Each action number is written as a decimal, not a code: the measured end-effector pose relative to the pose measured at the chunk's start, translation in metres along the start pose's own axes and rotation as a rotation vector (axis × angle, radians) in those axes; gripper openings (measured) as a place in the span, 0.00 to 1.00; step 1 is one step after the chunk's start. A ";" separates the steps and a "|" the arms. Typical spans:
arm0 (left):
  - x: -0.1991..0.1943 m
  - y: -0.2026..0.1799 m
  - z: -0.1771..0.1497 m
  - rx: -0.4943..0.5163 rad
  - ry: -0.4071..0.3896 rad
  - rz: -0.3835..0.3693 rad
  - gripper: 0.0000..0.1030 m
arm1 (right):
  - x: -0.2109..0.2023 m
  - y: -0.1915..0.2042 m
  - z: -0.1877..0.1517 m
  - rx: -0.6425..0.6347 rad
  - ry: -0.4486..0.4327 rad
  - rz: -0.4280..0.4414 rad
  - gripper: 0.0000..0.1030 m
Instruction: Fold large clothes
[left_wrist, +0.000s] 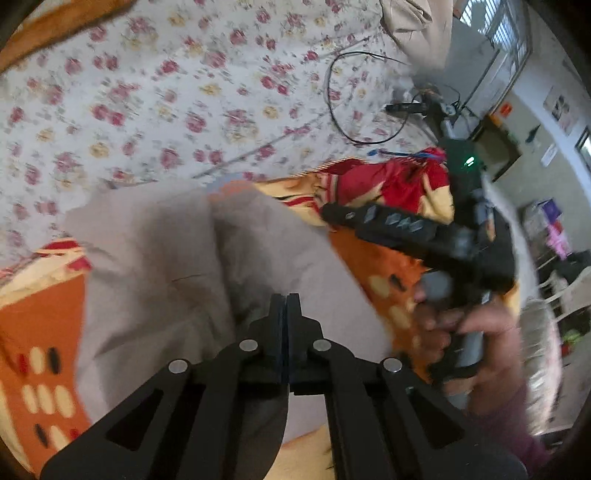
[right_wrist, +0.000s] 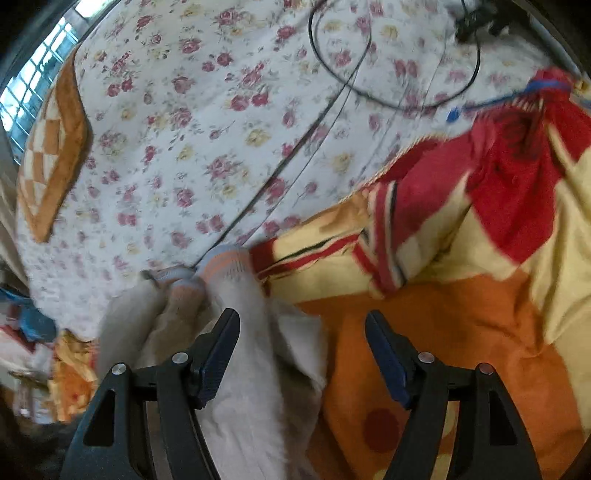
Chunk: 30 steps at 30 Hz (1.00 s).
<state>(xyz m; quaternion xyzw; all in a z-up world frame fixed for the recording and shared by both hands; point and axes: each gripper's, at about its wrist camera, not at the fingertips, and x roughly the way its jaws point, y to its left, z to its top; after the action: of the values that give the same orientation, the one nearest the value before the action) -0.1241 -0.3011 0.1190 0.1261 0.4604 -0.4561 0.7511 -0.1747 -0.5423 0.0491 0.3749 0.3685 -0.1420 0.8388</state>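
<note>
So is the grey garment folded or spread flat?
Neither: the grey knit garment lies bunched, with raised creases, on the orange blanket.

Bed under my grippers: floral sheet (right_wrist: 177, 122). On it lie orange-yellow-red blanket (right_wrist: 461, 314), grey garment (left_wrist: 184, 266), looped black cable (right_wrist: 399, 74), checked orange cushion (right_wrist: 55, 155) at its edge

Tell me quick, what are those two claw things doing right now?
Left gripper: shut; whether it pinches the grey garment cannot be told.
Right gripper: open over the garment, holding nothing.
</note>
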 end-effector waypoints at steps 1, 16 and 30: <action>-0.007 0.001 -0.003 0.003 -0.008 0.003 0.05 | -0.003 0.006 -0.002 -0.008 0.002 0.037 0.70; -0.067 0.061 -0.039 -0.188 -0.071 0.212 0.75 | 0.008 0.028 -0.025 0.081 0.070 0.188 0.71; -0.060 0.104 -0.060 -0.424 -0.153 0.248 0.75 | -0.005 0.058 -0.039 0.052 0.091 0.304 0.76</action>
<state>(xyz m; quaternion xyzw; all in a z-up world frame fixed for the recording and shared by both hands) -0.0851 -0.1727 0.1105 -0.0136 0.4688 -0.2618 0.8435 -0.1678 -0.4746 0.0655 0.4539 0.3413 -0.0056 0.8231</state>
